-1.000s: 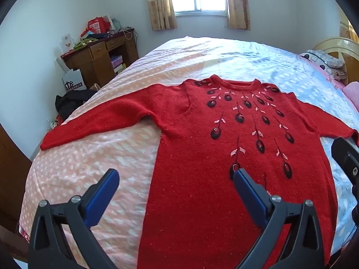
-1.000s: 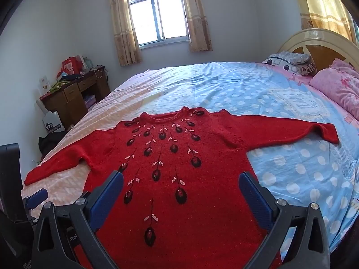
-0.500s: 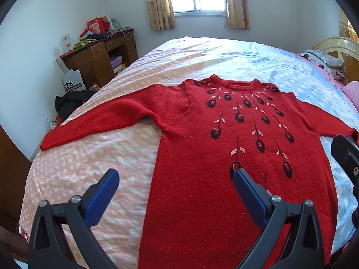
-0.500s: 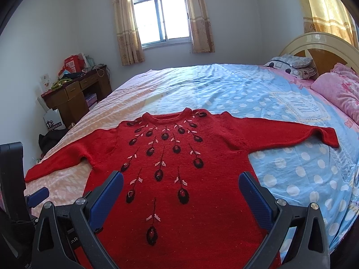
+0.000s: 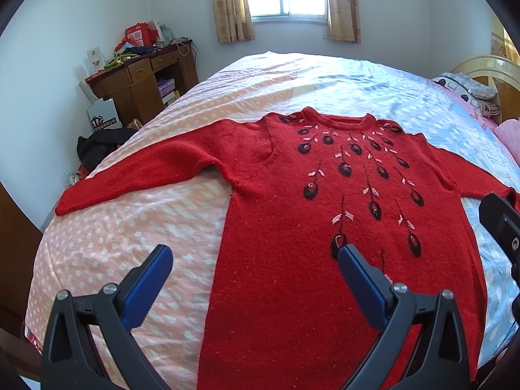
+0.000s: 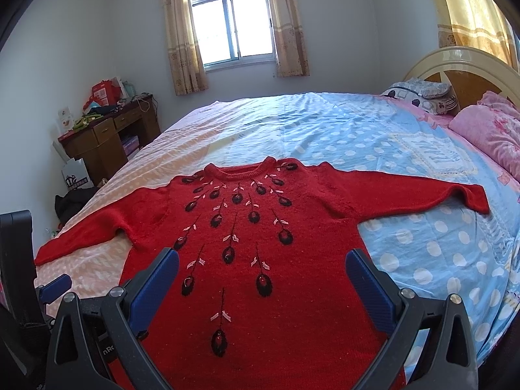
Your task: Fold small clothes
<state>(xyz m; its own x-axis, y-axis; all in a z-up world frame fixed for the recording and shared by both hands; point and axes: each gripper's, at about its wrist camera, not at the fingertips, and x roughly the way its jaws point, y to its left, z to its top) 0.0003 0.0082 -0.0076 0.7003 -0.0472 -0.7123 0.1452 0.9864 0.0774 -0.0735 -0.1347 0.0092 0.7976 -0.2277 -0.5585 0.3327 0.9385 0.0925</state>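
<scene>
A red knitted sweater (image 5: pixel 292 227) with black and pink embroidery lies flat, front up, on the bed, both sleeves spread out sideways; it also shows in the right wrist view (image 6: pixel 260 243). My left gripper (image 5: pixel 255 256) is open and empty, held above the sweater's lower left side near the hem. My right gripper (image 6: pixel 261 260) is open and empty above the sweater's lower middle. Its left sleeve end (image 5: pixel 70 203) reaches the bed's left edge; the right sleeve end (image 6: pixel 477 200) lies on the blue sheet.
The bed (image 6: pixel 357 123) has a pink dotted sheet on the left and blue on the right. Pillows (image 6: pixel 422 96) and a pink quilt (image 6: pixel 487 133) lie by the headboard. A wooden desk (image 5: pixel 143 78) and a dark heap (image 5: pixel 97 146) stand left of the bed.
The right wrist view has tilted up slightly, so the sweater sits lower in its frame. The left gripper has barely moved. Both grippers stay open.
</scene>
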